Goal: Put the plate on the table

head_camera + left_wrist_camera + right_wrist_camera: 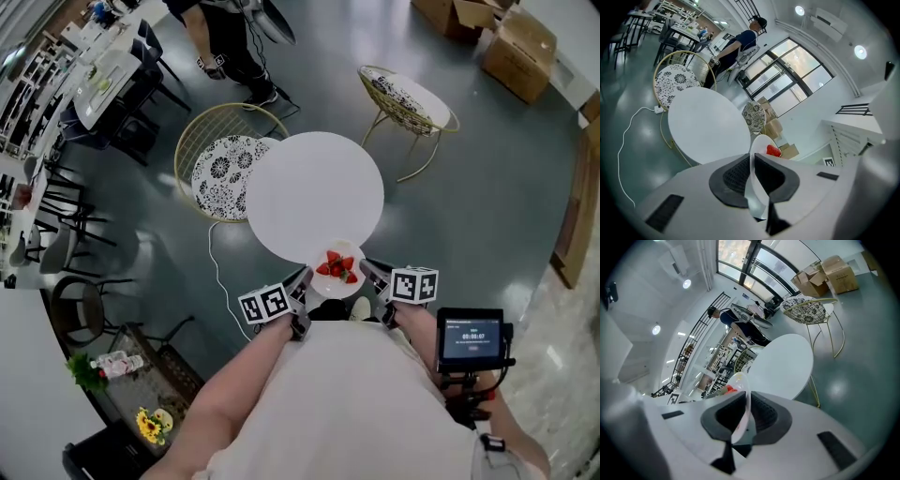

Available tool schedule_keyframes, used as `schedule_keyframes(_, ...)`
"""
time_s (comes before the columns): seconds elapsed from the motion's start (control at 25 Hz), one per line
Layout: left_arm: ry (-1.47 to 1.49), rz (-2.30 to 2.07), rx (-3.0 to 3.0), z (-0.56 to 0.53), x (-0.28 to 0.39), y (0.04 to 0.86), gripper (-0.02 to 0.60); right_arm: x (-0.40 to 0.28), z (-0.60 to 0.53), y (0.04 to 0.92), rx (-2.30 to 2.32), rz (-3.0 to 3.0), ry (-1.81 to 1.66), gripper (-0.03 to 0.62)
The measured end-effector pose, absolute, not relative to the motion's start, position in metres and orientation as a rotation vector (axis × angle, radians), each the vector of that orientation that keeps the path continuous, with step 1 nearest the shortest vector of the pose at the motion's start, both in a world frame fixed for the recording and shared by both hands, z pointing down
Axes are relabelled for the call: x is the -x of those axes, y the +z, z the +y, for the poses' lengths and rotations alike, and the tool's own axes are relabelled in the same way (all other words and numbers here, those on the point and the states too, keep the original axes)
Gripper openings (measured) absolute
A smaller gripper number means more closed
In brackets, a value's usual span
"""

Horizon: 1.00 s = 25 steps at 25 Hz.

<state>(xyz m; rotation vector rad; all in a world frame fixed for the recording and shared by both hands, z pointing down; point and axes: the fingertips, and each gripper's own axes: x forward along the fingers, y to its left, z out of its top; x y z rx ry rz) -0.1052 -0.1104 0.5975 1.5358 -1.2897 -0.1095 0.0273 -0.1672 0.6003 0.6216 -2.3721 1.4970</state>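
Note:
A small white plate with red strawberries is held at the near edge of the round white table. My left gripper is shut on the plate's left rim, and my right gripper is shut on its right rim. In the left gripper view the plate runs edge-on between the dark pads, a strawberry showing beyond, with the table ahead. The right gripper view shows the plate's rim pinched the same way, the table beyond it.
Two wire chairs with patterned cushions stand by the table, one at its left and one at the far right. A person stands beyond the table. A white cable lies on the floor. Cardboard boxes sit at the far right.

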Motion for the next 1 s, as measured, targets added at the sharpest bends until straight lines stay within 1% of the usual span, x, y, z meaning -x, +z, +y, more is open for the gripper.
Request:
schedule_keyframes(0.28,-0.125,-1.237,-1.555,-0.153,0.124,0.605,0.034,-0.010,-0.204,0.600,-0.673,-2.350,1.474,0.041)
schedule_keyframes(0.52,-0.145,-1.209,-1.599,-0.197,0.154,0.602,0.034,0.018,-0.246,0.596,-0.725,-2.366,1.439,0.041)
schedule_keyframes(0.76,-0.156,-1.193,-1.624,-0.220,0.182,0.598,0.034,0.046,-0.267,0.590,-0.753,-2.376,1.415,0.041)
schedule_keyframes(1.0,-0.168,-1.192,-1.629,-0.221,0.187,0.596,0.034,0.050,-0.271,0.590,-0.754,-2.382,1.380,0.041)
